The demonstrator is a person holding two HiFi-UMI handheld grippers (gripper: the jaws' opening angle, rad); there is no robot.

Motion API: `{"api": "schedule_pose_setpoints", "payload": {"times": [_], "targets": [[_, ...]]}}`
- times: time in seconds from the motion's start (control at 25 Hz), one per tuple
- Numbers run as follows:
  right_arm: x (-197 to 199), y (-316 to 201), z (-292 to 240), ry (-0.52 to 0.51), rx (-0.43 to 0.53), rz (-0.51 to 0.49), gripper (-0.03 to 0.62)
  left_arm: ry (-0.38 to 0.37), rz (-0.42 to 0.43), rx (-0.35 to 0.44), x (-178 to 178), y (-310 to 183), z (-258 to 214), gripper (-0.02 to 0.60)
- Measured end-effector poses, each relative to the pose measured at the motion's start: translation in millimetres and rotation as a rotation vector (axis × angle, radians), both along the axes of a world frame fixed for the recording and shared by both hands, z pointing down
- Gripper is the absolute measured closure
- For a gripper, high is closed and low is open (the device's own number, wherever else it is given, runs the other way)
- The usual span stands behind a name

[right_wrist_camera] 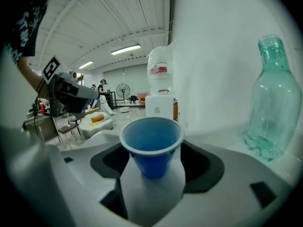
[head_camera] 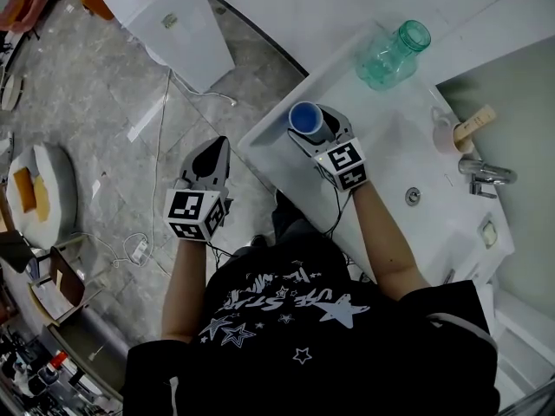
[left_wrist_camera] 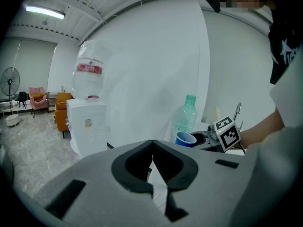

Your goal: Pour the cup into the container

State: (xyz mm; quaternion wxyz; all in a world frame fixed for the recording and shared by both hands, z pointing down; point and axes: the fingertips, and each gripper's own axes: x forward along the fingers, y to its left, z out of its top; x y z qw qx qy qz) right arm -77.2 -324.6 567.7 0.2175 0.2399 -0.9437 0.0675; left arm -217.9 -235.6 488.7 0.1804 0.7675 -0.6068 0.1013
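While the blue cup (right_wrist_camera: 151, 148) stands upright on the white counter (head_camera: 390, 150), near its front edge, the task has barely begun: nothing lifted, nothing poured. Right gripper (head_camera: 316, 125) sits low on the counter with its jaws spread wide to either side of the cup; the cup is between them, but a little gap shows on each side and the pads do not seem to press on it, so I judge it bracketed, not yet gripped. Cup interior looks blue all the way down; whether it holds liquid cannot be told. Green bottle (head_camera: 395, 55), clear-walled and uncapped, stands upright further back on the same counter, well apart from the cup and untouched; some pale bits lie in its bottom. Left gripper (left_wrist_camera: 152, 143) hangs off the counter over the floor, jaws drawn together at the tips with nothing between them, taking no part. Left to do, as I read it: close on the cup, raise it, carry it to the bottle mouth, tip it. The narrow neck will want careful aim
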Motion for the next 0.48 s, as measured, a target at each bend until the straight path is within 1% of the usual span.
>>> {"api": "schedule_pose_setpoints", "payload": {"times": [0.12, 0.2, 0.48], "targets": [[-2.2, 0.2, 2.0, -0.001, -0.002, -0.011, 0.263, -0.005, -0.003, -0.004, -1.4, -0.8, 1.2, 0.571], [-4.2, 0.3, 2.1, -0.008, -0.003, -0.017, 0.283, -0.007, -0.006, -0.005, -1.9, -1.3, 1.6, 0.572], [-6.9, 2.2, 0.1, -0.011, 0.005, -0.038, 0.296, -0.003, -0.003, -0.005, -0.4, 1.8, 2.5, 0.571]]}}
